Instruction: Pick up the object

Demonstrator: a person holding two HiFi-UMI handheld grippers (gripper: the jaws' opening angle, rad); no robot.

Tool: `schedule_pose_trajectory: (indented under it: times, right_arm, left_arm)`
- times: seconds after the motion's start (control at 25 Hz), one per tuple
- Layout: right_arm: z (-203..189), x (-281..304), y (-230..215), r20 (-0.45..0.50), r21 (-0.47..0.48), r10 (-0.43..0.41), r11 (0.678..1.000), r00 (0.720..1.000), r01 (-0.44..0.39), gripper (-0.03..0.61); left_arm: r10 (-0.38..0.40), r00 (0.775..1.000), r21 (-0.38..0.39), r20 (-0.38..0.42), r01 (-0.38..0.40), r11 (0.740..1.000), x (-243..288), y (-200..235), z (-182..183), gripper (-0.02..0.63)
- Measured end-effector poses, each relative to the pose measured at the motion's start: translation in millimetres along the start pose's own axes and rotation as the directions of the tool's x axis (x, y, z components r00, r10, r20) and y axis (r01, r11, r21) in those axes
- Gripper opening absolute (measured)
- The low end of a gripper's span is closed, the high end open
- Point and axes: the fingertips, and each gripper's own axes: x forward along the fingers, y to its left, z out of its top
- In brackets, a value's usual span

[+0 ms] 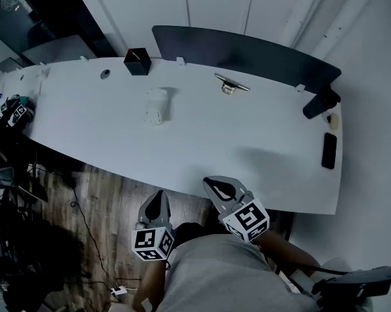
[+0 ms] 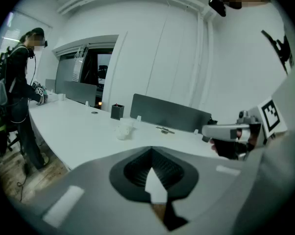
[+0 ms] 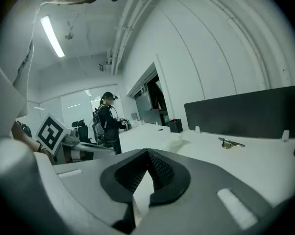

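Jaws meet on both tools with nothing between them: the left gripper (image 1: 158, 201) and right gripper (image 1: 220, 188) hang close to the person's body at the near edge of the white table (image 1: 260, 155), probably a resting pose, since no reach has begun. The likely target, a small white object (image 1: 155, 105), lies alone mid-table, well apart from both, with bare surface around it for an easy approach. Farther back, a black box (image 1: 137, 62) and a metal clip (image 1: 230, 85) sit near the dark divider (image 1: 260, 54).
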Motion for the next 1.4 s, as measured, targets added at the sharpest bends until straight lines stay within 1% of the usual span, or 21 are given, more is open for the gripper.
schedule_pose_trajectory:
  times: [0.12, 0.28, 0.4, 0.52, 0.64, 0.72, 0.8, 0.92, 1.0, 1.12, 1.28, 1.32, 1.36, 1.4]
  right_arm:
    - [-4.4, 6.4, -27.4, -0.03, 0.003, 0.0, 1.0, 1.0, 0.0, 0.002]
    - [-2.7, 22.9, -49.4, -0.054, 0.022, -0.006, 1.0, 0.999, 0.007, 0.002]
    - [0.8, 47.5, -62.7, -0.075, 0.024, -0.014, 1.0, 0.997, 0.016, 0.002]
    - [9.0, 75.5, -71.6, -0.094, 0.03, -0.026, 0.999, 0.995, 0.029, 0.002]
    - [18.5, 101.0, -81.1, -0.114, 0.091, -0.04, 0.995, 0.993, 0.051, 0.002]
    - [22.6, 118.8, -87.2, -0.13, 0.13, -0.045, 0.99, 0.99, 0.062, 0.002]
    - [26.0, 139.0, -95.5, -0.152, 0.128, -0.059, 0.989, 0.987, 0.079, 0.002]
    - [30.8, 162.9, -104.5, -0.177, 0.107, -0.089, 0.988, 0.98, 0.109, 0.002]
    - [28.5, 171.6, -108.5, -0.191, 0.13, -0.106, 0.983, 0.976, 0.132, 0.002]
    - [25.1, 190.0, -120.4, -0.19, 0.209, -0.116, 0.966, 0.975, 0.156, 0.002]
    - [21.1, 210.3, -124.4, -0.194, 0.322, -0.077, 0.937, 0.978, 0.138, 0.002]
    - [20.2, 215.8, -126.5, -0.195, 0.354, -0.063, 0.926, 0.979, 0.131, 0.002]
    - [18.7, 221.4, -129.5, -0.195, 0.399, -0.049, 0.908, 0.98, 0.125, 0.002]
    - [16.0, 227.5, -133.4, -0.193, 0.458, -0.035, 0.881, 0.981, 0.122, 0.002]
  left_arm:
    - [0.018, 1.0, -0.019, -0.015, -0.018, 1.0, 23.0, 2.2, 7.1, 0.0]
    - [0.016, 0.999, 0.011, -0.048, -0.016, 1.0, 48.2, 13.2, 18.9, 0.0]
    - [0.0, 0.999, 0.013, -0.05, 0.0, 1.0, 74.6, 30.7, 33.3, 0.0]
    - [-0.039, 0.998, 0.034, -0.058, 0.041, 0.999, 104.7, 49.3, 49.9, 0.0]
    - [-0.099, 0.992, 0.058, -0.072, 0.104, 0.993, 135.6, 66.1, 68.9, 0.0]
    - [-0.124, 0.989, 0.077, -0.079, 0.13, 0.989, 153.1, 81.3, 79.8, 0.0]
    - [-0.129, 0.988, 0.074, -0.083, 0.135, 0.988, 170.6, 102.4, 87.4, 0.0]
    - [-0.145, 0.985, 0.051, -0.094, 0.15, 0.987, 190.4, 131.5, 96.0, 0.0]
    - [-0.169, 0.979, 0.051, -0.112, 0.176, 0.983, 199.0, 144.0, 97.6, 0.0]
    - [-0.191, 0.972, 0.052, -0.133, 0.199, 0.979, 217.0, 162.6, 100.7, 0.0]
    - [-0.197, 0.97, 0.006, -0.14, 0.2, 0.98, 224.7, 175.1, 104.0, 0.0]
    - [-0.191, 0.972, -0.005, -0.14, 0.193, 0.981, 225.4, 177.6, 104.3, 0.0]
    - [-0.186, 0.972, -0.016, -0.141, 0.185, 0.983, 225.3, 179.8, 103.5, 0.0]
    - [-0.182, 0.972, -0.026, -0.146, 0.18, 0.983, 224.6, 181.7, 101.5, 0.0]
